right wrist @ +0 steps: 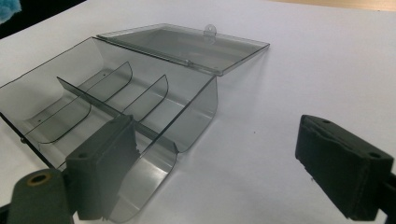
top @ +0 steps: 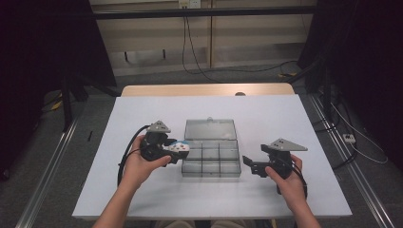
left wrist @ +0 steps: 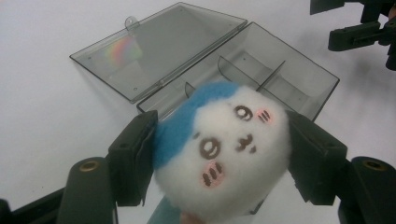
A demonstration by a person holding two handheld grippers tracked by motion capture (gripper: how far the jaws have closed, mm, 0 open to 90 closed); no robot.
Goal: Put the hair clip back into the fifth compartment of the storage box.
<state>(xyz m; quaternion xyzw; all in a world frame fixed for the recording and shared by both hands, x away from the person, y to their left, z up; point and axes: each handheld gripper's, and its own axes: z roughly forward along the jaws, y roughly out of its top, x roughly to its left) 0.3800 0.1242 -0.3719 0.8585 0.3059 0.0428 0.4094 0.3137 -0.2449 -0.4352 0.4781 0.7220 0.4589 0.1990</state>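
The left gripper (left wrist: 219, 158) squeezes a round plush toy (left wrist: 224, 154) beside the open clear box (top: 211, 154). It may bounce off a divider. The right gripper (right wrist: 233, 168) holds nothing, jaws apart.

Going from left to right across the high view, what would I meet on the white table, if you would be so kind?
Left tongs holding the plush toy → open clear box → right tongs, open and empty.

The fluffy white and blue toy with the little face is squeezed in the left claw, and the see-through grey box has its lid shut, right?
Not quite. The see-through grey box has its lid open, lying flat behind it, as the left gripper view shows. The fluffy white and blue toy is squeezed in the left claw.
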